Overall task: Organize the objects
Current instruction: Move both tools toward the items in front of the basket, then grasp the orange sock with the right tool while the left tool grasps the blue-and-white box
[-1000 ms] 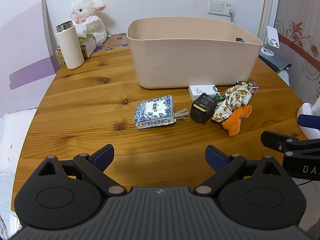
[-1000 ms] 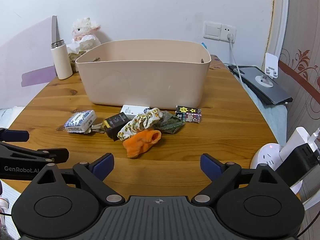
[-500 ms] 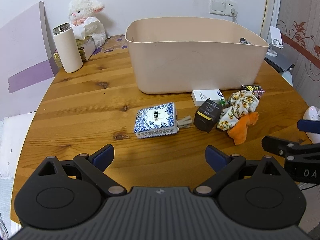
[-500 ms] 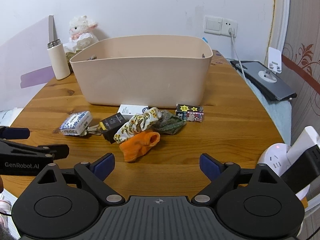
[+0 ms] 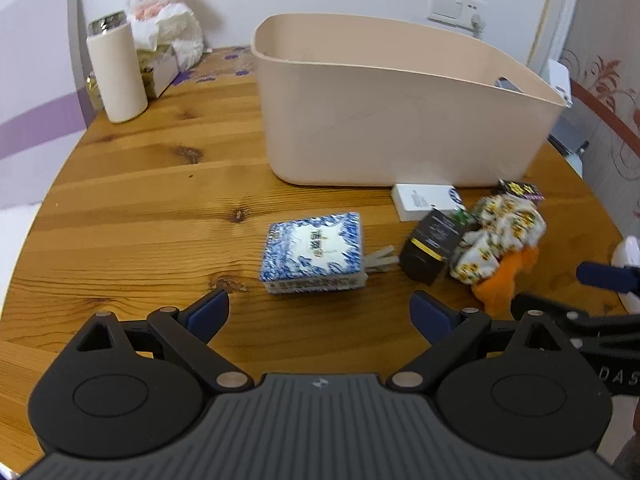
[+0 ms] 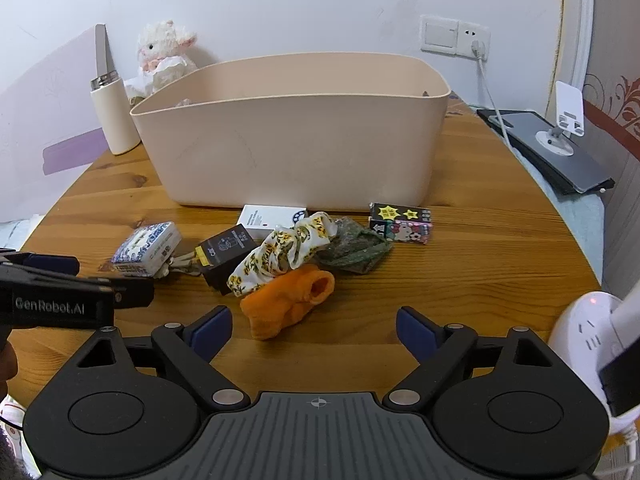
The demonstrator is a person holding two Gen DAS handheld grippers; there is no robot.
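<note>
While nothing is held yet, both tools sit low over the worktop with their fingers spread wide apart. The left hand-held gripper points at the blue box, which lies just ahead of it and a bit between its fingers, so I think that box is the one it means to pick up. The right hand-held gripper faces the orange sock, which lies just in front of its fingers. Past the sock is a heap: the flower cloth rests on the sock, the green cloth lies beside it, and the black box leans against the pile. The white box lies right by the bin, and the star box sits off to the right. All these small things lie close in front of the bin, most likely so they can be dropped into it one by one. The bin stands farther ahead, open at the top. Its inside is mostly hidden by its tall wall, so I cannot tell what is in it. Some grey things poke out between the blue box and the black box, too small to name. The left view is a bit blurry.
</note>
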